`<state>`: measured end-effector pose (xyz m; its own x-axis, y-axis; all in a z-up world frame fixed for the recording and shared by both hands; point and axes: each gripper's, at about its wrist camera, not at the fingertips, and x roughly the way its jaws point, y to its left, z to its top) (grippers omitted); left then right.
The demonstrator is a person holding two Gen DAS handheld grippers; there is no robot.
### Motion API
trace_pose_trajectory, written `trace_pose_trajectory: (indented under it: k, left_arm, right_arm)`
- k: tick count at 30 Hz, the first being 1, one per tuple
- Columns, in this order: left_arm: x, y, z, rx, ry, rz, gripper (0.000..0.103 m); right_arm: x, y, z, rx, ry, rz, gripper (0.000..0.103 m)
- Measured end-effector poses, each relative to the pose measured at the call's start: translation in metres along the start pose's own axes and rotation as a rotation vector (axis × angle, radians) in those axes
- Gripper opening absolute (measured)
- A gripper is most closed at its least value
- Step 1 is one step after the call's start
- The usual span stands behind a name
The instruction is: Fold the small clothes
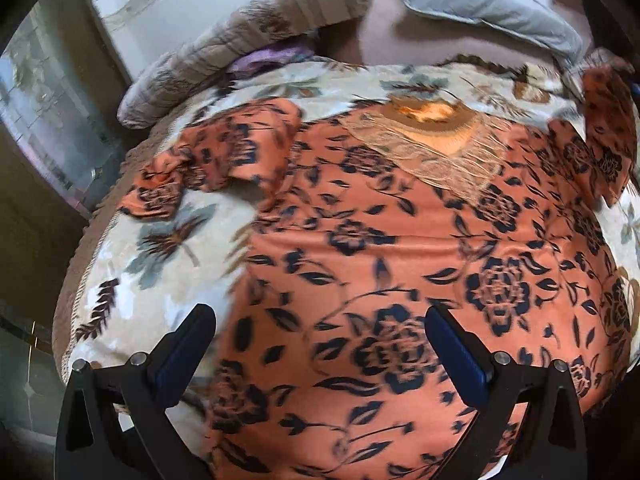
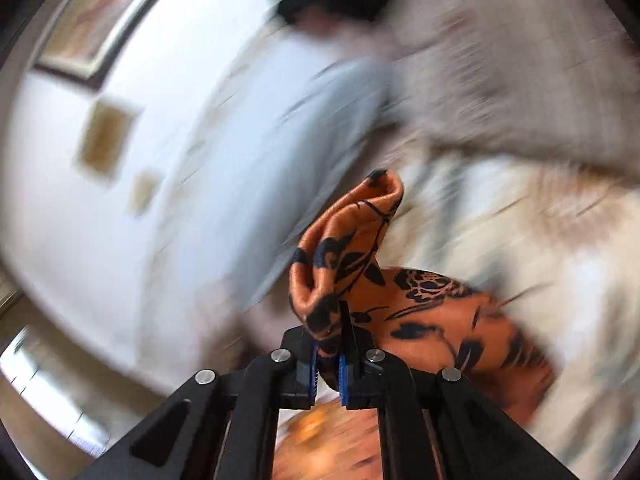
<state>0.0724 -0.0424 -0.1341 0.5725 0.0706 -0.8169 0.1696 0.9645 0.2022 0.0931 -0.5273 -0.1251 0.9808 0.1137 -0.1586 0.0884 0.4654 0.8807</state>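
An orange garment with a dark floral print [image 1: 392, 264] lies spread front-up on the bed, with a beige lace yoke [image 1: 432, 152] at its neck. Its left sleeve [image 1: 216, 160] lies crumpled on the bedspread. My left gripper [image 1: 320, 340] is open and empty, hovering over the garment's lower left part. My right gripper [image 2: 330, 344] is shut on the garment's other sleeve [image 2: 348, 248] and holds it lifted; this raised sleeve also shows at the right edge of the left wrist view [image 1: 604, 136]. The right wrist view is heavily blurred.
A cream bedspread with leaf print [image 1: 160, 248] covers the bed. A rolled quilt [image 1: 248, 48] and a grey pillow [image 1: 492, 8] lie at the head. The bed's left edge drops to a dark floor [image 1: 36, 232]. A framed picture [image 2: 100, 20] hangs on the white wall.
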Motion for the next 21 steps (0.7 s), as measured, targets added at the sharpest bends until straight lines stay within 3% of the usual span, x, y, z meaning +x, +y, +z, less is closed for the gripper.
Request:
trace_pose_trajectory:
  k: [4,9,10,12,13,16,18,21]
  left_arm:
    - [-0.004,0.033,-0.006,-0.044,-0.014,0.035,0.103]
    - [-0.010,0.076,-0.011,-0.125,-0.042,0.060,0.103]
    - [-0.010,0.085,-0.011,-0.145,-0.046,0.066,0.103]
    - [-0.010,0.099,-0.014,-0.171,-0.049,0.072,0.103]
    - [-0.010,0.105,-0.015,-0.183,-0.050,0.075,0.103]
    - [-0.007,0.121,-0.016,-0.209,-0.047,0.092,0.103]
    - [-0.005,0.125,-0.015,-0.219,-0.048,0.093,0.103]
    - [-0.005,0.122,-0.010,-0.211,-0.071,0.082,0.103]
  right_arm:
    - [0.056,0.057,-0.070,-0.053,0.160,0.115,0.008]
    - [0.118,0.100,-0.174,-0.066,0.353,0.145,0.013]
    - [0.131,0.106,-0.190,-0.091,0.399,0.110,0.019]
    - [0.146,0.115,-0.226,-0.123,0.486,0.074,0.055]
    - [0.149,0.117,-0.242,-0.127,0.532,0.087,0.089]
    - [0.140,0.121,-0.263,-0.170,0.553,0.137,0.093]
    - [0.132,0.120,-0.258,-0.212,0.572,0.138,0.093]
    - [0.107,0.119,-0.243,-0.312,0.519,0.086,0.093]
